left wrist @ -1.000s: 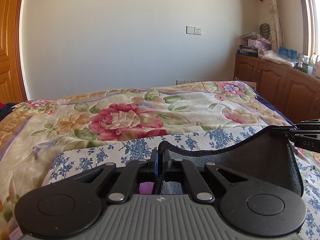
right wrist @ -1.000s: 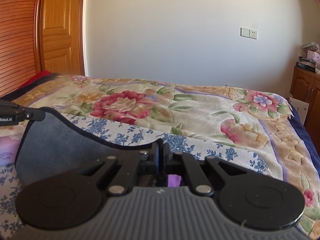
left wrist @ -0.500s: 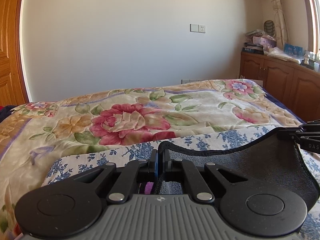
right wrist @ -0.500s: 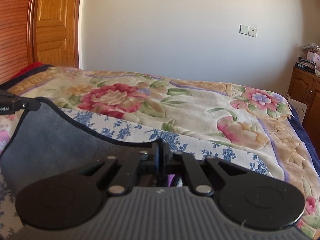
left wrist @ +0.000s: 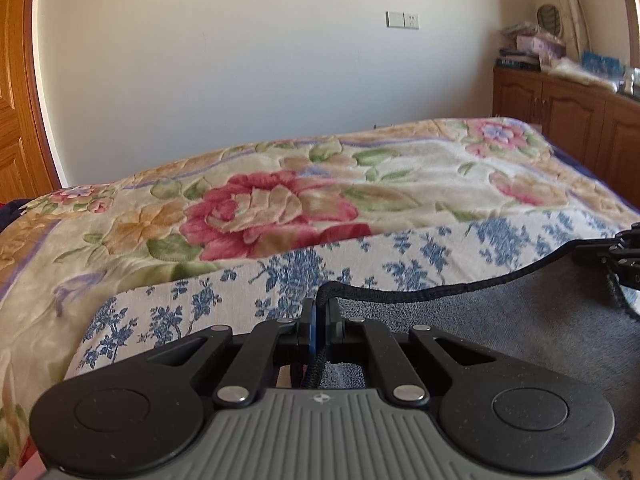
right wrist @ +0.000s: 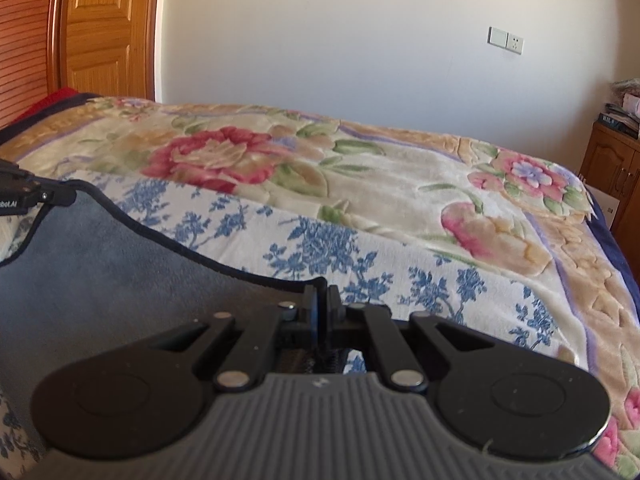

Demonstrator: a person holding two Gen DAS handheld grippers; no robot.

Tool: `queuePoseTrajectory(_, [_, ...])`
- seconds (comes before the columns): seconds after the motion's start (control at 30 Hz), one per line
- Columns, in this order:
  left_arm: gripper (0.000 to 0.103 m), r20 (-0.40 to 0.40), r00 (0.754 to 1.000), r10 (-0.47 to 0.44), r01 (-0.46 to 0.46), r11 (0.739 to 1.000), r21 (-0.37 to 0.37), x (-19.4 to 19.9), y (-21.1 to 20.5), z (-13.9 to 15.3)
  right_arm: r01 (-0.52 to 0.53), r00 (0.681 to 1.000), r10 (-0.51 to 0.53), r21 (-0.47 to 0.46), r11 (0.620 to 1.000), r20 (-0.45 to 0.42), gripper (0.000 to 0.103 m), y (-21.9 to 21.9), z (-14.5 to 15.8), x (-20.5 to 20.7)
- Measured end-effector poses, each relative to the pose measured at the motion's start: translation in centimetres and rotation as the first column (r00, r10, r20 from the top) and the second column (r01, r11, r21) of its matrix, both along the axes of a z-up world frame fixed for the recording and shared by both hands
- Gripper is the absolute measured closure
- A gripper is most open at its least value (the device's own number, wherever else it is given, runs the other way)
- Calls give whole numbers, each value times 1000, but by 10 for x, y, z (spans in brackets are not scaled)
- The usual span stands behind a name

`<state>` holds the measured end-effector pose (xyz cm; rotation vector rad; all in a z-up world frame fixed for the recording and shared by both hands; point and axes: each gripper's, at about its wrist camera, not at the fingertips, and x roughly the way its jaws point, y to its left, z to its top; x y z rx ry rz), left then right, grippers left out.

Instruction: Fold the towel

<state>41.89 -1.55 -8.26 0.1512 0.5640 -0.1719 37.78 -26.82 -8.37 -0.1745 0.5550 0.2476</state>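
A dark grey towel (left wrist: 500, 320) with a black hem hangs stretched between my two grippers above the bed. My left gripper (left wrist: 320, 312) is shut on its left corner, the hem pinched between the fingers. My right gripper (right wrist: 322, 300) is shut on the other corner; the towel (right wrist: 100, 272) spreads to its left. The right gripper also shows at the right edge of the left wrist view (left wrist: 624, 256), and the left gripper at the left edge of the right wrist view (right wrist: 24, 194). The towel's lower part is hidden behind the gripper bodies.
Under the towel lies a white cloth with blue flowers (left wrist: 400, 260) on a floral bedspread (left wrist: 280, 204). A wooden cabinet (left wrist: 568, 116) with clutter stands at the right, a wooden door (right wrist: 108, 28) at the left, a plain wall behind.
Both grippers have carried the towel forward over the bed, keeping hold of its corners; more of the blue-flowered cloth now shows past the towel's top hem.
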Motion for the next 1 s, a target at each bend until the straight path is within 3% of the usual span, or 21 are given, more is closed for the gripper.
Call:
queuePoseTrajectory(0.23, [93,-28,999,16,-15,1000,18,4,0,-9,21,999,-20,13,1000,-36,97,-3,-6,3])
queuePoseTrajectory(0.27, [93,-25,1000,17,-17,1000,6,4,1,-8,21,999,-20,14,1000,-37,89,-3,-7,3])
queuePoseTrajectory(0.33, [76,-14,1000,23,-23,1000,-6,1,2,-4,23,999,-23,13,1000,-36,85,-4,-5,1])
queuePoseTrajectory(0.4, [59,-4,1000,22,-22,1000,-7,-2,2,0,28,999,-28,18,999,-32,52,-5,-2,-2])
queuePoseTrajectory(0.43, [55,1,1000,21,-21,1000,-10,-4,2,3,28,999,-27,32,999,-30,49,-7,1,-4])
queuePoseTrajectory(0.63, [31,29,999,40,-38,999,-36,-22,5,28,29,1000,-28,49,998,-13,49,-6,26,-22])
queuePoseTrajectory(0.83, [19,88,995,37,-35,999,-24,-50,2,73,22,1000,-24,71,997,18,49,-5,67,-50])
queuePoseTrajectory(1.0, [15,130,991,39,-35,999,-37,-77,0,115,25,998,-29,89,996,53,49,-2,101,-73])
